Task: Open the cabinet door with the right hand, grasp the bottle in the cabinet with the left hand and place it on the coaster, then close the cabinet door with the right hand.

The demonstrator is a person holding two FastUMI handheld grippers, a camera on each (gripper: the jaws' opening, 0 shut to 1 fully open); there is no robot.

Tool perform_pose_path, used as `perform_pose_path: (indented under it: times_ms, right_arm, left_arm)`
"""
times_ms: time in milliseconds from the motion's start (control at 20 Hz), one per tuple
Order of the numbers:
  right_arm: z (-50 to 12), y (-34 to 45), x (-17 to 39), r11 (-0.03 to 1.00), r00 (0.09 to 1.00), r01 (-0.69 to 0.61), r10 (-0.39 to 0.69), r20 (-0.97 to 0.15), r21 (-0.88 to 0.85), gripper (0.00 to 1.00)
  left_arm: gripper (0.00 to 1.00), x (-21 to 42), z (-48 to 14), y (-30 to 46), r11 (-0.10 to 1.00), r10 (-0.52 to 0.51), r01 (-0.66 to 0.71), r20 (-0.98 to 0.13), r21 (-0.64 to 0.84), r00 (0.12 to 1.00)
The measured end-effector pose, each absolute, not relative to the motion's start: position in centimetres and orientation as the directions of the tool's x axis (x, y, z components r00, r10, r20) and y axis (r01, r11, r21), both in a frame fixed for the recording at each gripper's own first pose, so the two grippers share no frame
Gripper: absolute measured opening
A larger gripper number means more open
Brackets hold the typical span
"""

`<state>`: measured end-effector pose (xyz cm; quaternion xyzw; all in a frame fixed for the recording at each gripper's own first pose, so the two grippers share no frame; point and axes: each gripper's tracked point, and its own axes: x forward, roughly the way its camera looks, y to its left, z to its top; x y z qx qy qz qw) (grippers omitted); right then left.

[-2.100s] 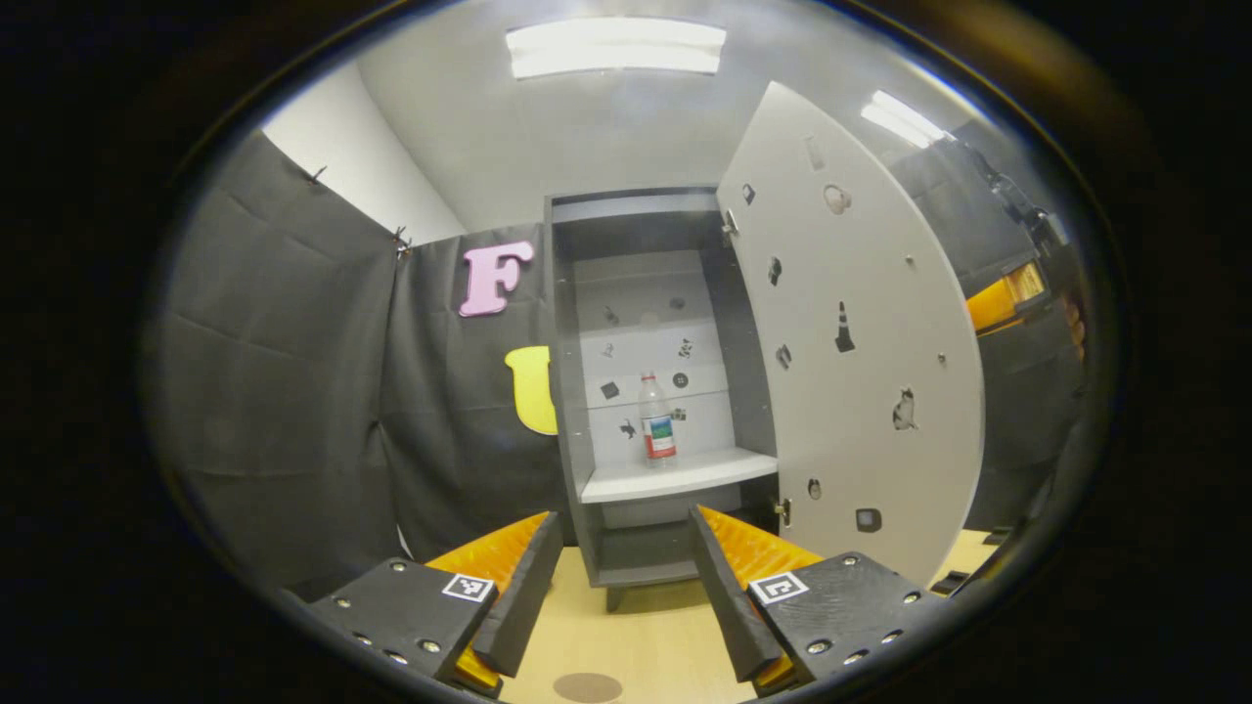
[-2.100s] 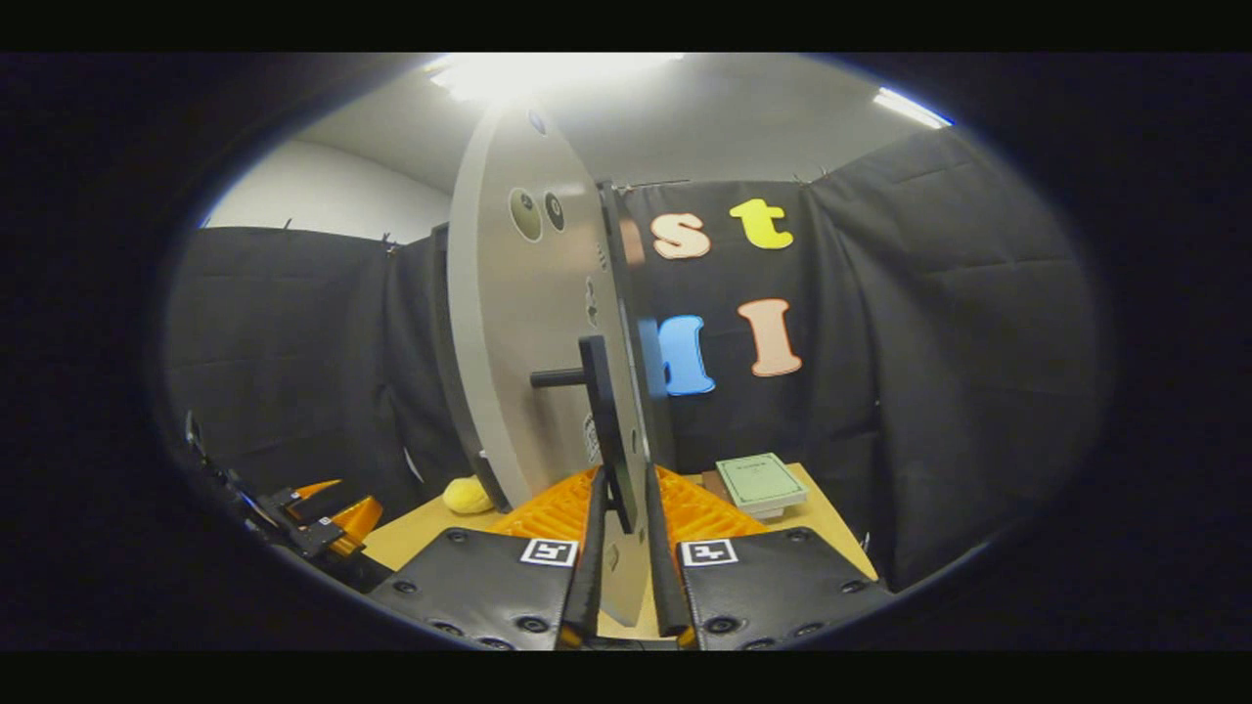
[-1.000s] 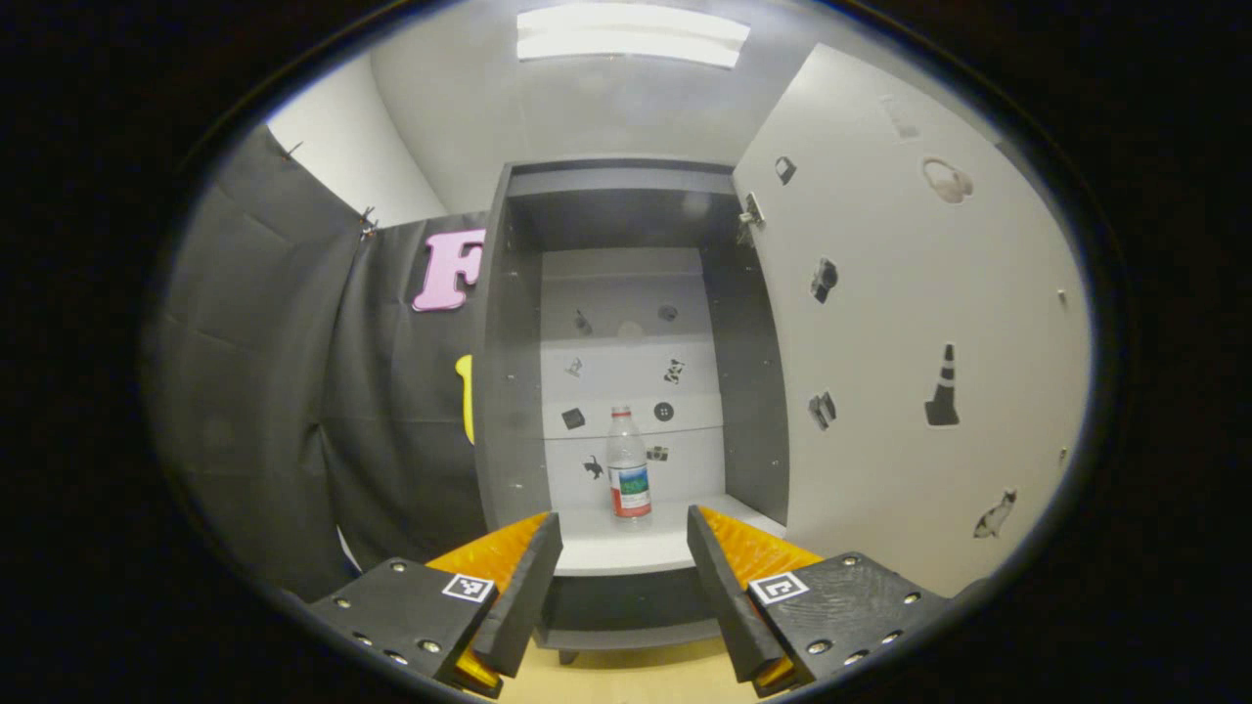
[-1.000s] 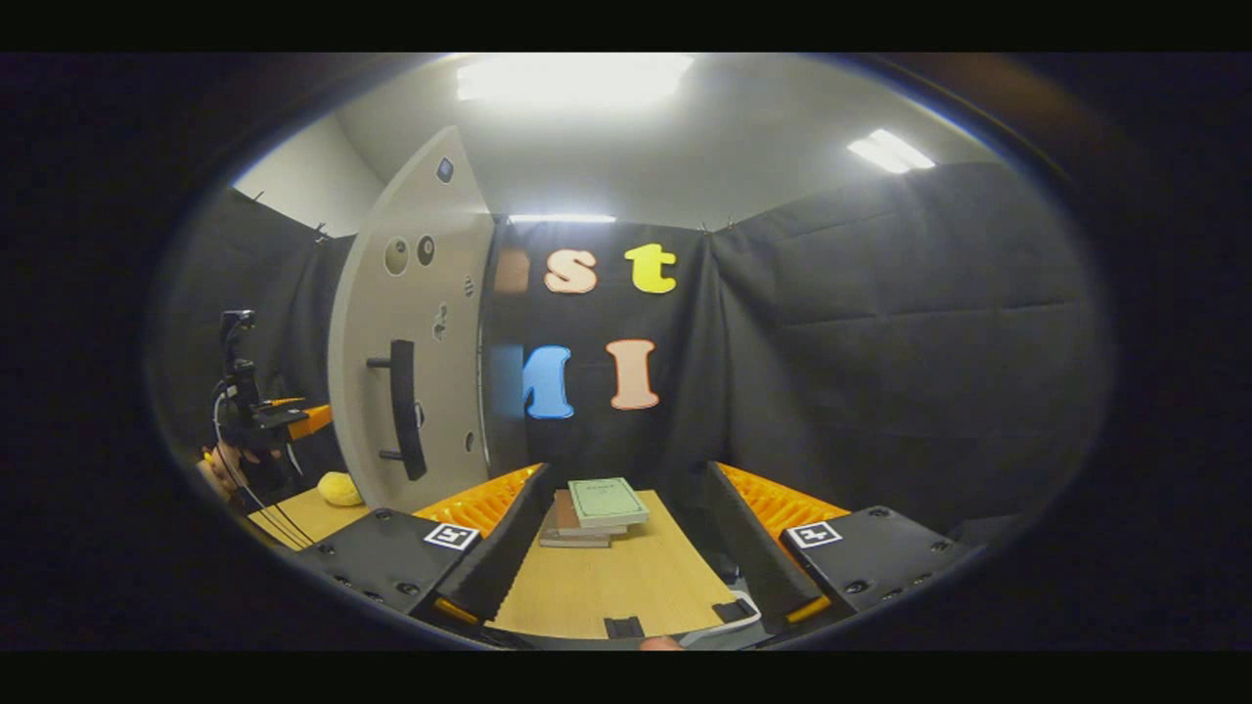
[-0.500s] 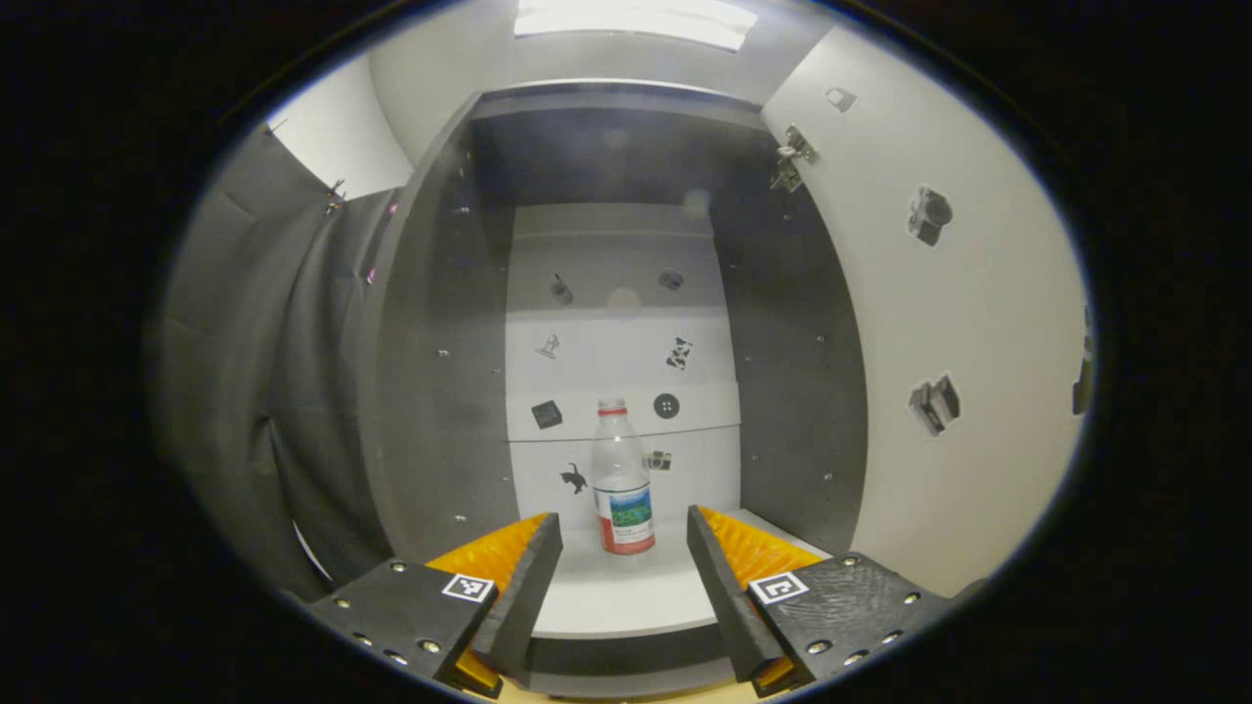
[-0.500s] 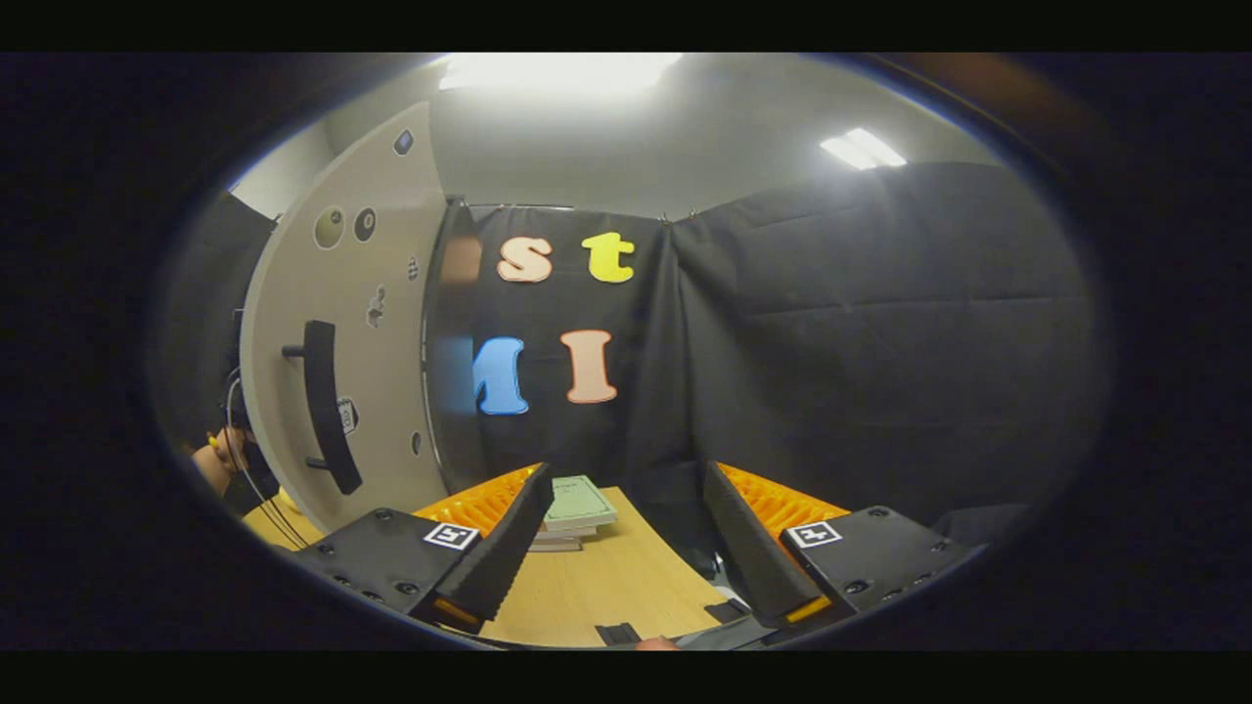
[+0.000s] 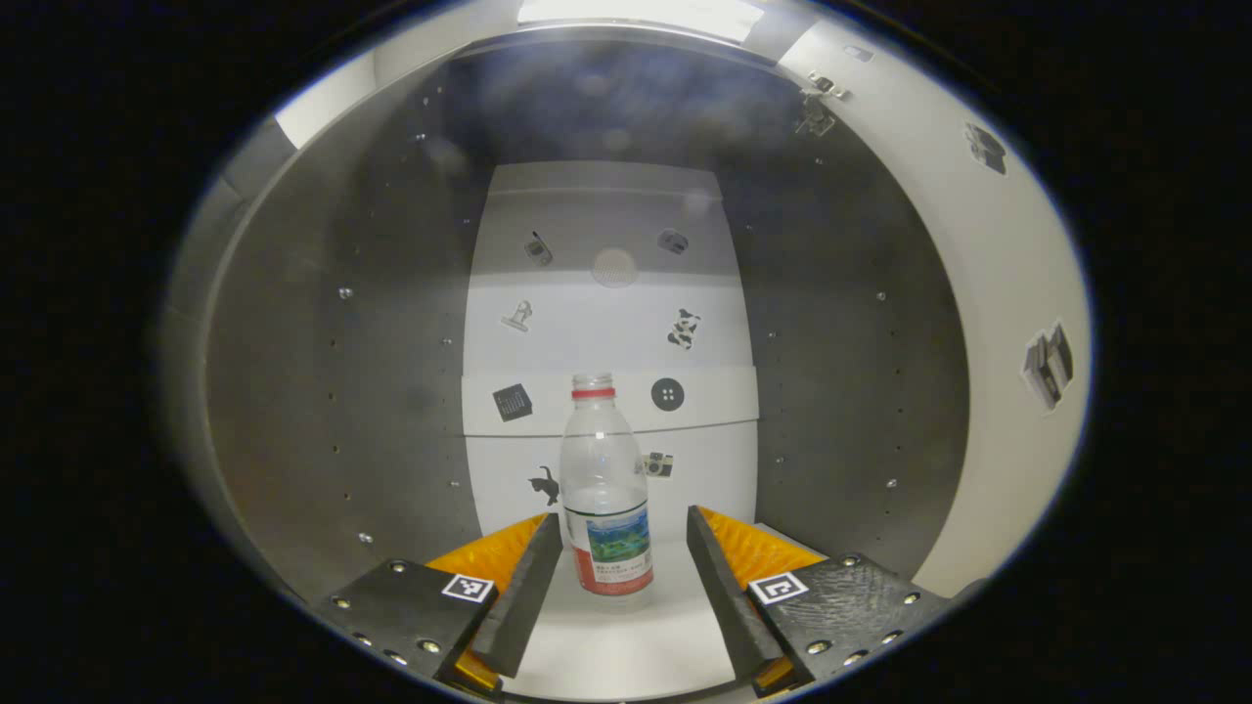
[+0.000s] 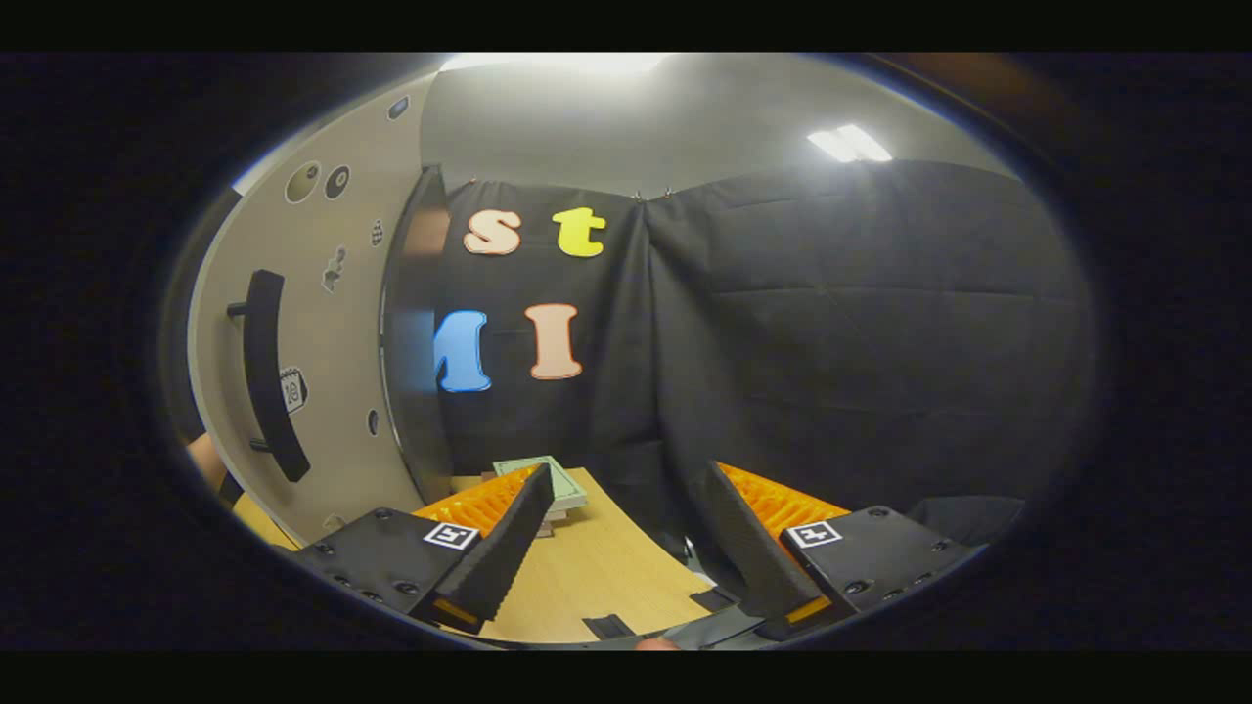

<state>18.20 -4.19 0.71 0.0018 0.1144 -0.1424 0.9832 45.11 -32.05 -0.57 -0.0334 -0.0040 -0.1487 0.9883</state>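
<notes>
With the pale grey cabinet door (image 8: 333, 323) swung wide at the left of the right gripper view, its black bar handle (image 8: 266, 376) free of any grip, the opening step looks finished and the bottle is the business in hand. The clear plastic bottle with a red cap ring and a blue, green and red label (image 7: 606, 489) stands upright on the white shelf (image 7: 636, 650) inside the dark grey cabinet (image 7: 333, 372), low in the middle of the left gripper view, in front of the white back panel dotted with small stickers. Its long axis runs straight up the frame.

The left claw (image 7: 623, 577) is released, its black fingers spread wide with orange ribbed backs. The bottle lies dead ahead of it, its labelled lower body between the two fingertips as seen, a shade closer to the left one and touching neither. Whether the fingers already flank the body or stop just short cannot be told from this angle. My reading is that a straight push forward, then a squeeze across the label, is what the grasp needs.

The right claw (image 8: 626, 533) is released too and grips nothing, hovering above the light wooden surface (image 8: 597, 577) near a small stack of green-covered books (image 8: 559, 487), well apart from the bottle.
</notes>
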Motion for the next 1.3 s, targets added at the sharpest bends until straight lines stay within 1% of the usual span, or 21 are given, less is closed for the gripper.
perform_pose_path:
  times_ms: [50, 100, 200, 400, 450, 500, 550, 650, 700, 750, 800, 850, 900, 950, 1000, 1050, 1100, 1150, 1200, 1250, 1300]
  right_arm:
    - [0.6, -4.1, 18.3, 0.958, 0.93, 0.286, -0.287, -0.229, -0.035, 0.98]
    - [0.7, -3.9, 18.4, 0.956, 0.928, 0.29, -0.292, -0.231, -0.041, 0.98]
    - [0.6, -3.9, 18.4, 0.954, 0.925, 0.295, -0.3, -0.234, -0.058, 0.98]
    - [0.7, -4.0, 18.5, 0.944, 0.913, 0.317, -0.331, -0.238, -0.097, 1.0]
    - [0.7, -4.0, 18.5, 0.942, 0.911, 0.321, -0.336, -0.238, -0.102, 1.0]
    - [0.7, -4.1, 18.6, 0.939, 0.909, 0.326, -0.342, -0.238, -0.106, 0.96]
    - [0.5, -4.1, 18.7, 0.937, 0.906, 0.331, -0.348, -0.24, -0.107, 0.96]
    - [0.3, -4.0, 19.0, 0.937, 0.904, 0.336, -0.35, -0.246, -0.1, 0.96]
    - [0.2, -3.9, 19.2, 0.937, 0.903, 0.336, -0.35, -0.247, -0.098, 0.99]
    - [-0.1, -3.7, 19.4, 0.937, 0.902, 0.334, -0.348, -0.254, -0.099, 0.99]
    - [-0.3, -3.6, 19.5, 0.938, 0.901, 0.332, -0.347, -0.261, -0.101, 0.96]
    - [-0.5, -3.5, 19.7, 0.938, 0.9, 0.331, -0.347, -0.264, -0.103, 0.99]
    - [-0.6, -3.3, 20.0, 0.939, 0.901, 0.328, -0.344, -0.266, -0.103, 0.99]
    - [-0.7, -3.1, 20.3, 0.941, 0.902, 0.323, -0.338, -0.267, -0.1, 0.96]
    - [-0.8, -3.0, 20.5, 0.943, 0.904, 0.318, -0.333, -0.268, -0.098, 0.99]
    - [-0.8, -2.8, 20.6, 0.944, 0.906, 0.315, -0.33, -0.267, -0.099, 0.96]
    - [-0.7, -2.8, 20.7, 0.945, 0.907, 0.313, -0.328, -0.264, -0.099, 0.96]
    - [-0.8, -2.9, 20.9, 0.945, 0.908, 0.311, -0.326, -0.263, -0.098, 0.96]
    - [-0.9, -2.9, 20.9, 0.946, 0.908, 0.311, -0.324, -0.264, -0.094, 0.96]
    - [-0.9, -3.0, 20.9, 0.946, 0.908, 0.311, -0.323, -0.265, -0.087, 0.96]
    - [-1.0, -3.1, 20.9, 0.947, 0.909, 0.311, -0.321, -0.266, -0.08, 0.96]
  left_arm:
    - [0.79, 45.7, -1.0, -32.2, 0.954, -0.29, 0.29, 0.016, -0.07, 0.957]
    - [0.77, 46.3, -1.6, -32.3, 0.954, -0.288, 0.288, 0.011, -0.079, 0.958]
    - [0.79, 47.4, -2.6, -32.6, 0.954, -0.286, 0.284, -0.003, -0.095, 0.958]
    - [0.79, 49.2, -4.5, -33.0, 0.956, -0.28, 0.276, -0.036, -0.101, 0.959]
    - [0.79, 49.5, -5.2, -33.1, 0.956, -0.281, 0.272, -0.067, -0.113, 0.957]
    - [0.79, 49.9, -6.0, -33.2, 0.953, -0.284, 0.271, -0.089, -0.136, 0.955]
    - [0.77, 50.2, -6.4, -33.2, 0.952, -0.279, 0.264, -0.087, -0.157, 0.956]
    - [0.78, 50.6, -6.9, -32.6, 0.957, -0.257, 0.238, -0.104, -0.168, 0.961]
    - [0.79, 50.6, -6.8, -32.7, 0.957, -0.255, 0.235, -0.108, -0.171, 0.961]
    - [0.79, 50.7, -6.8, -32.9, 0.956, -0.264, 0.244, -0.114, -0.166, 0.958]
    - [0.79, 50.8, -6.9, -33.0, 0.956, -0.269, 0.25, -0.118, -0.153, 0.956]
    - [0.79, 50.7, -6.9, -33.2, 0.956, -0.273, 0.256, -0.125, -0.141, 0.954]
    - [0.76, 50.7, -7.0, -33.4, 0.958, -0.273, 0.257, -0.129, -0.131, 0.953]
    - [0.79, 50.7, -7.0, -33.4, 0.959, -0.271, 0.255, -0.13, -0.125, 0.954]
    - [0.79, 50.8, -7.0, -33.4, 0.96, -0.268, 0.252, -0.13, -0.123, 0.955]
    - [0.79, 50.7, -7.0, -33.3, 0.96, -0.267, 0.251, -0.13, -0.127, 0.955]
    - [0.76, 50.7, -7.0, -33.2, 0.959, -0.269, 0.253, -0.128, -0.131, 0.955]
    - [0.76, 50.7, -6.9, -33.2, 0.959, -0.269, 0.253, -0.127, -0.131, 0.955]
    - [0.72, 50.7, -7.1, -33.1, 0.959, -0.269, 0.253, -0.128, -0.127, 0.954]
    - [0.72, 50.6, -7.1, -33.0, 0.96, -0.268, 0.253, -0.131, -0.124, 0.954]
    - [0.75, 50.6, -7.1, -32.9, 0.96, -0.266, 0.251, -0.13, -0.121, 0.955]
